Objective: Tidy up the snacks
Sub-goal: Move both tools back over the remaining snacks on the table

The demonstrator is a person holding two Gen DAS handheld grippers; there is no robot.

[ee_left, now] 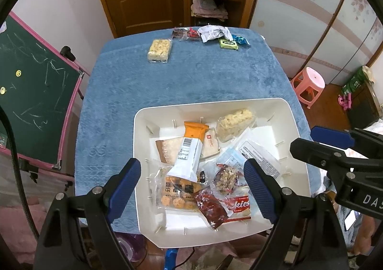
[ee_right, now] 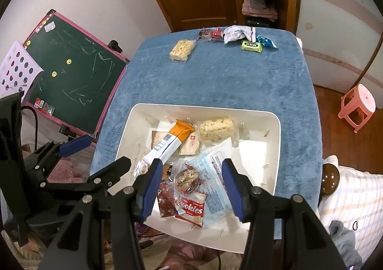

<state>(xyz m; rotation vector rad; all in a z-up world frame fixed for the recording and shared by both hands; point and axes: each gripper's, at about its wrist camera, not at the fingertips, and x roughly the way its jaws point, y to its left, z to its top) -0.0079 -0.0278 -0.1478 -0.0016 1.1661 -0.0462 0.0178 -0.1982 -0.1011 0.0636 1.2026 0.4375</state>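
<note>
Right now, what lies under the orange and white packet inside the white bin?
Under the orange and white packet in the white bin lie a brown-edged packet and a white one. Its lower end overlaps the cookie bag. Their covered parts stay hidden.

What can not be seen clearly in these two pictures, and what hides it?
- Brown-edged packet, both views: the orange and white packet lies across it, so its label is covered.
- Print on the clear bag, both views: too small to read.
- Near rim of the white bin, both views: partly hidden behind the fingers of the left gripper and right gripper.
- Small wrappers at the table's far edge: too small to identify.
</note>
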